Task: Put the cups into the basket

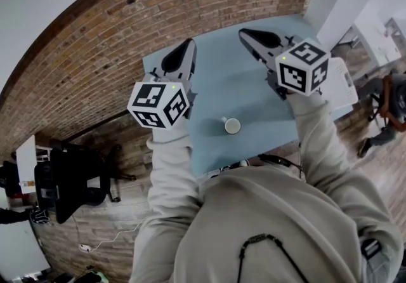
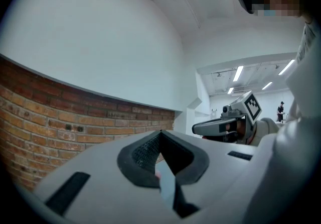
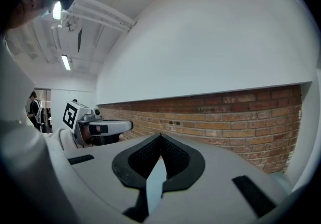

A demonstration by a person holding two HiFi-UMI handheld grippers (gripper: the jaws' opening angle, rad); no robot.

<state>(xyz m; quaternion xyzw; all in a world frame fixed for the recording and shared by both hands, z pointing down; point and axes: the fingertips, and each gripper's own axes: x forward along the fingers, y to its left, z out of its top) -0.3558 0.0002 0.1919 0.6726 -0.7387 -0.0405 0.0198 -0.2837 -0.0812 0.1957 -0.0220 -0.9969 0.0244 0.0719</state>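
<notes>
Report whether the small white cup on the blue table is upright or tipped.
Upright: the small white cup shows its round top, seen from above.

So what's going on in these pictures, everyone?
A person holds a two-jaw gripper in each hand above a light blue table. The left gripper and the right gripper are both shut and empty, pointing toward a brick wall. One white cup stands on the table near the person, untouched. No basket shows in any view.
</notes>
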